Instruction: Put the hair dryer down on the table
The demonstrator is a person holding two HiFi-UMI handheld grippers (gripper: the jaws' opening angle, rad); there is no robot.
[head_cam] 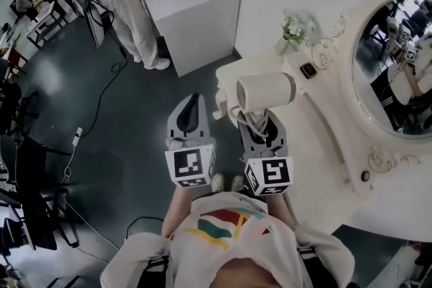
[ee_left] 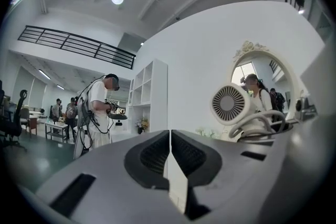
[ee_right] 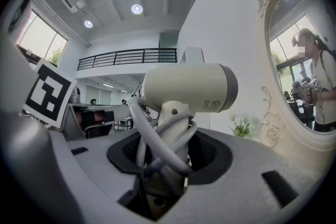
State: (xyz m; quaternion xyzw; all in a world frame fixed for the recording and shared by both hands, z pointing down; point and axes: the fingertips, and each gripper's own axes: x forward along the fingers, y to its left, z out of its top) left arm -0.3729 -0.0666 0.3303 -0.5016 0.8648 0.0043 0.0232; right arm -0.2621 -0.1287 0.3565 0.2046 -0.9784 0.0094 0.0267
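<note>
Print on hair dryer (ee_right: 189,86) barrel: small marks by grey end band, too tiny to read. Black/white square markers on both grippers. Dryer is cream, grey cord (ee_right: 149,152) wound round handle, handle upright, barrel level. Right gripper (head_cam: 260,123) clamps handle, holding dryer over left edge of white table (head_cam: 317,145). Left gripper (head_cam: 191,108) closed, empty, just left of it. Ornate mirror (head_cam: 395,71) at right, flowers (head_cam: 294,29) beyond dryer, person (head_cam: 125,3) standing far left.
</note>
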